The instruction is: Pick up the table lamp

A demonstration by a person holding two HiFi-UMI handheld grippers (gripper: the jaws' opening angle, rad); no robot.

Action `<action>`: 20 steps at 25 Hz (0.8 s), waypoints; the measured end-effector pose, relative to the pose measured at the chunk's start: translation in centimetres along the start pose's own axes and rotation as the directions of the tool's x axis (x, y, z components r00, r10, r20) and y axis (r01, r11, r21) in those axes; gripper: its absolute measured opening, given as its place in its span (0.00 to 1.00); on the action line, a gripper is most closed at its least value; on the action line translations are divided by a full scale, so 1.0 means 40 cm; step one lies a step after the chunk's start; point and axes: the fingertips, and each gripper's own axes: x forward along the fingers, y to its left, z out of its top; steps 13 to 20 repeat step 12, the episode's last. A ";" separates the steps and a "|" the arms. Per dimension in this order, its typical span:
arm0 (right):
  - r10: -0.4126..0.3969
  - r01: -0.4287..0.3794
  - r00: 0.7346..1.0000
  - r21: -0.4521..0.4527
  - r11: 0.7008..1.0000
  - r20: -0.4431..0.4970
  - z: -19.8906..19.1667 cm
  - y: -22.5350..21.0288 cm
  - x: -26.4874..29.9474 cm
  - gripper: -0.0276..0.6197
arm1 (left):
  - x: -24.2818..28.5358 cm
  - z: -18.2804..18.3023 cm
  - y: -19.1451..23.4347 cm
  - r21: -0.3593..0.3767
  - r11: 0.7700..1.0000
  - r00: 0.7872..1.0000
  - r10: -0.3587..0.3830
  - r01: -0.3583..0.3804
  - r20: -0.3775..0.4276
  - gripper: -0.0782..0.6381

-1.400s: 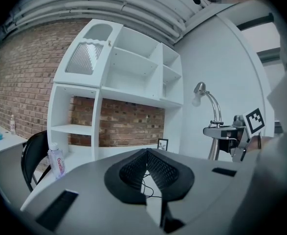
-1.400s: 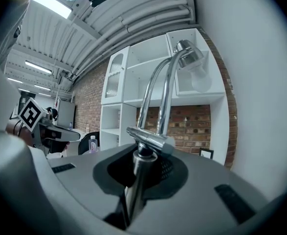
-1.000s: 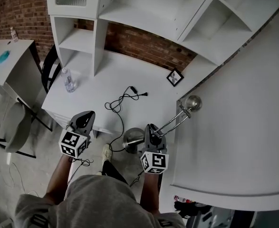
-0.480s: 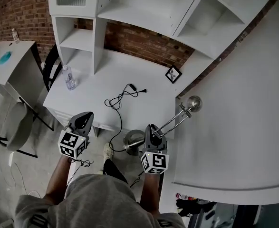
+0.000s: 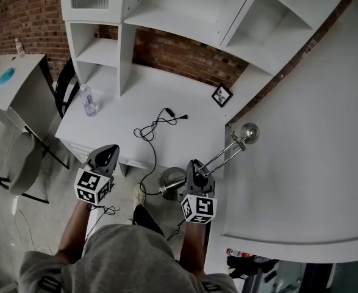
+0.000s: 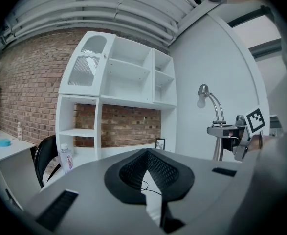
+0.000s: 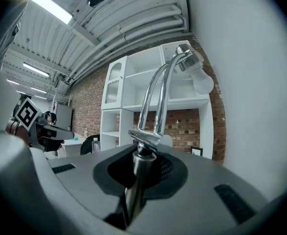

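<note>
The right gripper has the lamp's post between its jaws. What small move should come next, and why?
Probably lift the right gripper slowly, straight up: its jaws are closed on the post of the table lamp, and the cord lies loose on the desk.

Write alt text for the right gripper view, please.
The right gripper holds the table lamp by its chrome stem between its jaws; twin curved tubes rise to a bulb. White shelves and a brick wall stand behind.
</note>
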 end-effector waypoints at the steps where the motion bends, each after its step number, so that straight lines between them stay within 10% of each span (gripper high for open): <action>1: 0.000 0.000 1.000 0.000 1.000 0.000 0.000 0.000 0.002 0.13 | 0.001 0.001 0.001 0.001 1.000 1.000 0.001 -0.001 0.001 0.12; 20: 0.004 -0.004 1.000 0.003 1.000 -0.007 -0.002 0.000 0.027 0.13 | 0.013 -0.008 0.024 -0.014 1.000 1.000 0.015 -0.015 -0.007 0.12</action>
